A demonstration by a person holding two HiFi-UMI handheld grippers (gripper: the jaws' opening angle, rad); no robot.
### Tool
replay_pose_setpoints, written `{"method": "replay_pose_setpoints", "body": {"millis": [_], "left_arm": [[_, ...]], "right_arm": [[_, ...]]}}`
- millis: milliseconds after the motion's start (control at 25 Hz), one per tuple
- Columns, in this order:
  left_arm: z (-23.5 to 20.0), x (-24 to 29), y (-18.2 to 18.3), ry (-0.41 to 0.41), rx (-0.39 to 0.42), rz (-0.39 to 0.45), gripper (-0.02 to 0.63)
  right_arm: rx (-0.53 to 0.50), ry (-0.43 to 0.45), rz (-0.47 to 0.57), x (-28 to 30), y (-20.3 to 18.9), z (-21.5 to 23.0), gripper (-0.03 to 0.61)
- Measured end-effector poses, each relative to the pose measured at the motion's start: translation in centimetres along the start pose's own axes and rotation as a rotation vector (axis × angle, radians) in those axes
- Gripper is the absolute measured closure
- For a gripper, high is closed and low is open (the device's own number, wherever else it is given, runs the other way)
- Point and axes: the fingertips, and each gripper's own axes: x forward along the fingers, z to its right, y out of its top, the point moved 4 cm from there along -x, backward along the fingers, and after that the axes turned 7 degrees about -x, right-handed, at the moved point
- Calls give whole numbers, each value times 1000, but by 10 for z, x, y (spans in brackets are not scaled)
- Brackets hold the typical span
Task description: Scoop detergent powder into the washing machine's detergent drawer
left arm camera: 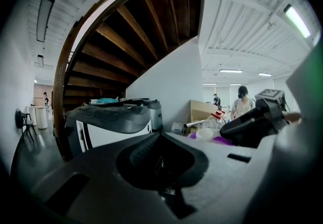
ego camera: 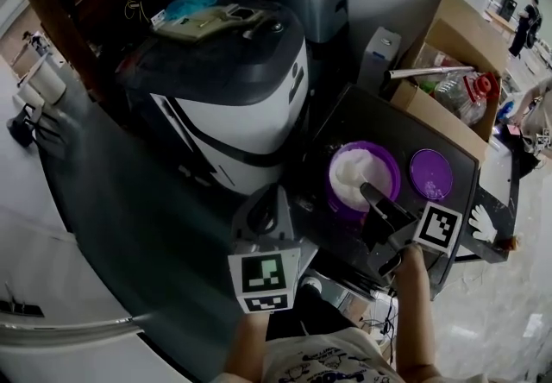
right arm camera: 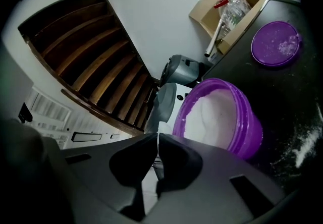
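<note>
A white shirt with dark blue drawings is worn; it is seen at the bottom of the frame. The left gripper is made of grey plastic, the right gripper of black. A white cube with black squares is fixed on each.

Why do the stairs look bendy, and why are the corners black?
Left gripper view: the wide lens curves the wooden stairs and leaves black corners. Right gripper view: same curving, though the purple tub looks sharp. Head view: dim, shadowy.
</note>
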Motion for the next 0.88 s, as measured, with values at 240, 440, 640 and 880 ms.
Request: {"method": "replay_pose_setpoints", "body": {"millis": [240,440,640,880], "left_arm": [[-12,-10,-8,8,1,-17,609],[-23,-23,-14,-5,4,-31,609],[-40,-38,-19,-14,9,-39,609],[-58,-55,-29,-25,7,-55,609]], "right_arm": [[10,50,5,3,-10,-18,558],[13,57,9,8,-29,-28,558],[-19,27,9,7,-50,-34,558],[-17,-3,21,5,-75,-42,558]]}}
